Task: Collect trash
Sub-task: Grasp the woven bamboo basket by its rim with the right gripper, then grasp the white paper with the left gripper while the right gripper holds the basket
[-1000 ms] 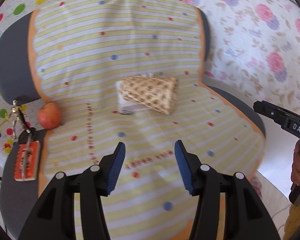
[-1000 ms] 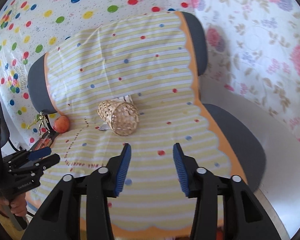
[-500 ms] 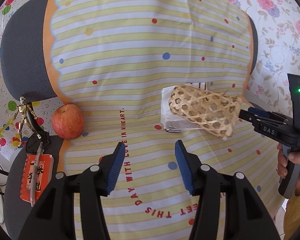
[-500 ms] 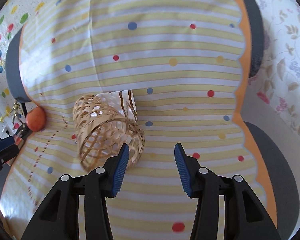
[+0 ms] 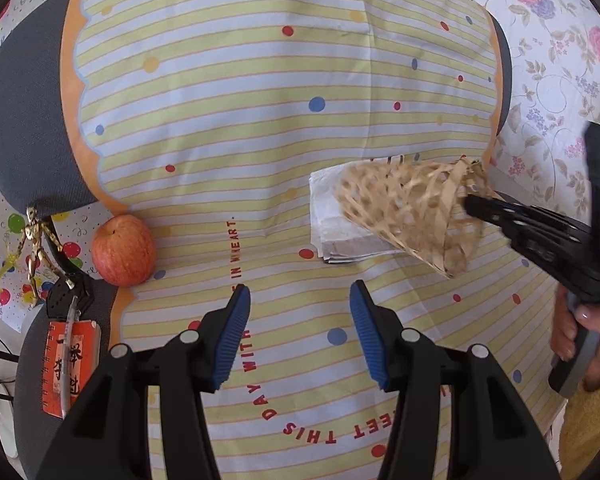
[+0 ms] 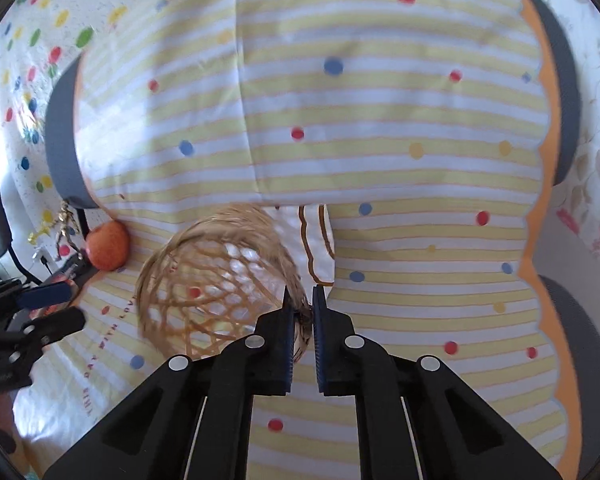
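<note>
The rim of a woven bamboo basket (image 6: 216, 280) is pinched between the nearly closed blue pads of the right gripper (image 6: 301, 312) — the basket lies on its side with its open mouth turned toward that camera, and its outline is blurred. In the left wrist view the same basket (image 5: 412, 216) is seen tilted over a folded white napkin (image 5: 332, 220), which lies on the striped, dotted cloth (image 5: 240, 120) draped over a grey chair (image 5: 24, 128); whether basket and napkin touch cannot be told. The left gripper (image 5: 300, 324) is held above the cloth with its jaws spread wide and nothing between them, near the printed red lettering. A red apple (image 5: 122, 250) rests at the cloth's left edge, well apart from the basket. Beside it, a small gold figurine (image 5: 36, 240) stands on a black base, and an orange notebook (image 5: 66, 364) with a pen laid on it is seen just below.
</note>
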### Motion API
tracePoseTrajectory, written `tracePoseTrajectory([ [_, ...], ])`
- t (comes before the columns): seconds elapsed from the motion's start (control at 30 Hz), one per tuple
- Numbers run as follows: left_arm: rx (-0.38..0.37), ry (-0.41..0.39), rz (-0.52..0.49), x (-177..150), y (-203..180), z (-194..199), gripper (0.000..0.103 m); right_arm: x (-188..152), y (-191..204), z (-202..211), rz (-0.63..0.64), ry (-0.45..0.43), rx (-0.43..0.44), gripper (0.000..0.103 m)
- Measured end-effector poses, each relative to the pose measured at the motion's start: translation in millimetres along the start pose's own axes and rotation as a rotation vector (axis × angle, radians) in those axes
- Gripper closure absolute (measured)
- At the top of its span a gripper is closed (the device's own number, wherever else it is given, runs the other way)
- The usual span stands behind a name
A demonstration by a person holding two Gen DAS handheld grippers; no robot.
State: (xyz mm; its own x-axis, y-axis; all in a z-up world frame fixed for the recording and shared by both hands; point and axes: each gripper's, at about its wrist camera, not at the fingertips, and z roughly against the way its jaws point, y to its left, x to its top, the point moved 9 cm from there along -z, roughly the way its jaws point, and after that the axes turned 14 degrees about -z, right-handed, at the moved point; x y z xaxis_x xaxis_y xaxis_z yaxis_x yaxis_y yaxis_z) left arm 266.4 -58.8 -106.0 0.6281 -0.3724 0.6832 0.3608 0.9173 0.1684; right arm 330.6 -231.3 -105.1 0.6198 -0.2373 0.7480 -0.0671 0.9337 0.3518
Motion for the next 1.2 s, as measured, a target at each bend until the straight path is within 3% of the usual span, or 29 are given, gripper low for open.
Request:
tracePoseTrajectory([
  [0.1, -0.003, -0.005, -0.029, 9, -7, -2, 0.046, 8, -17, 40, -0.045, -0.096, -0.022, 0.095],
  [0.17, -0.013, -0.006, -0.053, 17, -14, -6, 0.046, 11, -35, 63, -0.063, -0.181, -0.092, 0.095],
  [0.33, -0.044, -0.005, -0.09, 35, -29, -30, 0.046, 2, -82, 78, -0.128, -0.288, -0.228, 0.095],
  [0.53, -0.092, 0.05, -0.142, 44, -62, -72, 0.046, -4, -111, 68, -0.246, -0.3, -0.209, 0.094],
  [0.73, -0.17, 0.116, -0.111, 57, -90, -111, 0.046, -6, -110, 57, -0.239, -0.27, -0.235, 0.094],
  [0.83, -0.148, 0.159, -0.085, 58, -90, -133, 0.045, -6, -106, 56, -0.223, -0.267, -0.234, 0.094],
  [0.93, -0.103, 0.204, -0.095, 49, -88, -148, 0.031, -6, -108, 56, -0.233, -0.263, -0.223, 0.094],
  [1.0, -0.118, 0.206, -0.071, 49, -85, -148, 0.031, -6, -110, 56, -0.241, -0.259, -0.214, 0.094],
  [1.1, -0.144, 0.202, -0.014, 47, -74, -148, 0.038, -7, -110, 55, -0.246, -0.25, -0.207, 0.094],
  [1.2, -0.159, 0.19, 0.017, 44, -65, -145, 0.053, -7, -111, 54, -0.249, -0.249, -0.205, 0.094],
])
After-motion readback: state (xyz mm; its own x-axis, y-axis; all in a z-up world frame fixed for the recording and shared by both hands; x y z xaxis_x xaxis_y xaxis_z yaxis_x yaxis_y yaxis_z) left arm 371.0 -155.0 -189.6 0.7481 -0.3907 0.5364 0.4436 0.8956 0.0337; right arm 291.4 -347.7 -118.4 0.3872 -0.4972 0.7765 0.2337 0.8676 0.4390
